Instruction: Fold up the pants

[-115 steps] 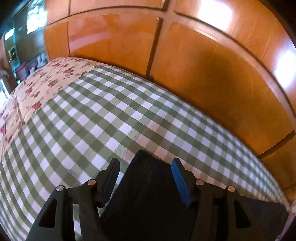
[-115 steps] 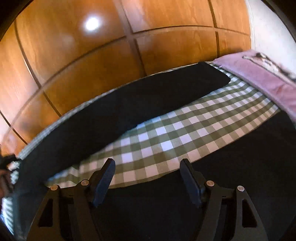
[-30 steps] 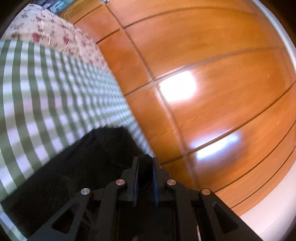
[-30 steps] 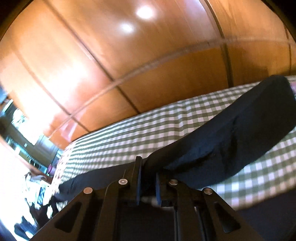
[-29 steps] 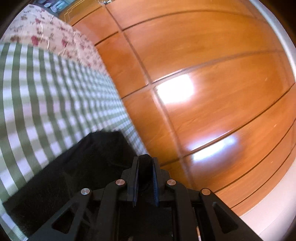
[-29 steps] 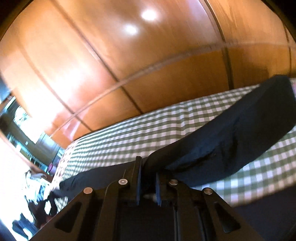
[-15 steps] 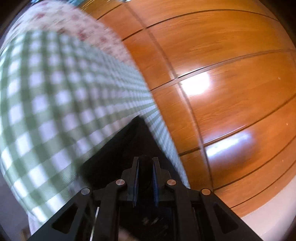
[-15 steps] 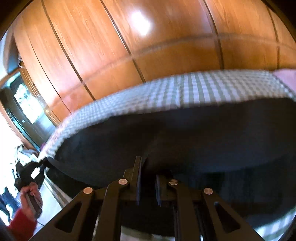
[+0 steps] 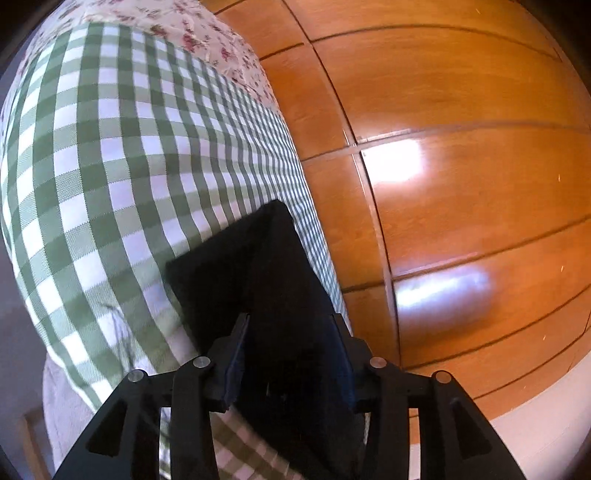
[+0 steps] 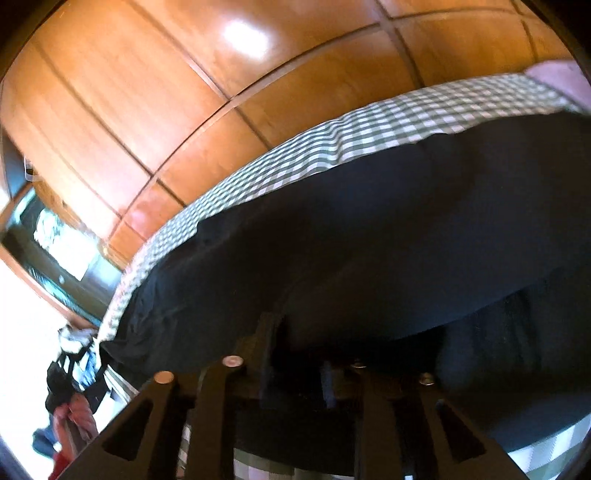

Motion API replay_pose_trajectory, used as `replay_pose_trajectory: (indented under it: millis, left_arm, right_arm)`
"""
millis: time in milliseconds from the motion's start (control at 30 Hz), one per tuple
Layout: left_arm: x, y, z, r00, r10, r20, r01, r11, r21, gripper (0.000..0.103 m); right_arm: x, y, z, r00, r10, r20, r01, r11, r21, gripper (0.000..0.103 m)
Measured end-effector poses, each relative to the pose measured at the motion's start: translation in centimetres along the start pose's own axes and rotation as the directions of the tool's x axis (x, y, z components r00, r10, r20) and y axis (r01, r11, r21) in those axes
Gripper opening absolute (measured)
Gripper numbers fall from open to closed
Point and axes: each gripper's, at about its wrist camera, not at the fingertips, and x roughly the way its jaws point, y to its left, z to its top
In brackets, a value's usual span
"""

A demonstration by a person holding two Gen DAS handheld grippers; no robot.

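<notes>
Black fabric fills the gap between the fingers of the left gripper, whose jaws are opening with the dark, soft pants lying loose between them rather than pinched. That suggests the leg end has just been laid over the lower layer, near the far edge of the green-and-white checked bed cover, and is being let go. The gripper points slightly downward along the cloth. On the other side, the right gripper tilts more steeply down over the broad part of the pants, jaws also opening, with dark cloth between the fingers. Beyond the bed cover's far edge stands the glossy orange wooden panelled wall; a floral sheet covers the far corner.
</notes>
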Motion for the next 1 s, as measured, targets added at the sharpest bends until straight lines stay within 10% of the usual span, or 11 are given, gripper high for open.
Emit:
replay_pose_trajectory:
  millis: [233,433,700,833,1000]
  left_arm:
    - [-1.8,-2.5,0.0,0.992,0.095,0.083,-0.098,0.995,0.025,0.045]
    - [0.3,-4.6,-1.6,0.984,0.173,-0.034,-0.168,0.981,0.098,0.045]
    - [3.7,-2.9,-1.7,0.993,0.106,-0.051,-0.112,0.985,-0.132,0.065]
    - [4.6,-1.8,-1.5,0.984,0.177,-0.033,-0.180,0.969,-0.169,0.015]
    - [4.5,-4.2,-0.8,0.978,0.208,-0.007,-0.208,0.978,-0.006,0.007]
  right_arm:
    - [-0.7,-2.0,1.1,0.999,-0.009,0.033,0.006,0.994,0.106,0.043]
    - [-0.6,-2.9,1.5,0.999,-0.004,0.034,-0.001,0.989,0.145,0.043]
    - [-1.6,-4.6,2.2,0.998,-0.004,0.057,-0.009,0.974,0.227,0.042]
    - [-1.3,-3.8,2.3,0.998,-0.051,0.040,0.044,0.985,0.167,0.022]
    - [-1.8,-2.7,3.2,0.993,-0.107,0.057,0.103,0.992,0.069,0.012]
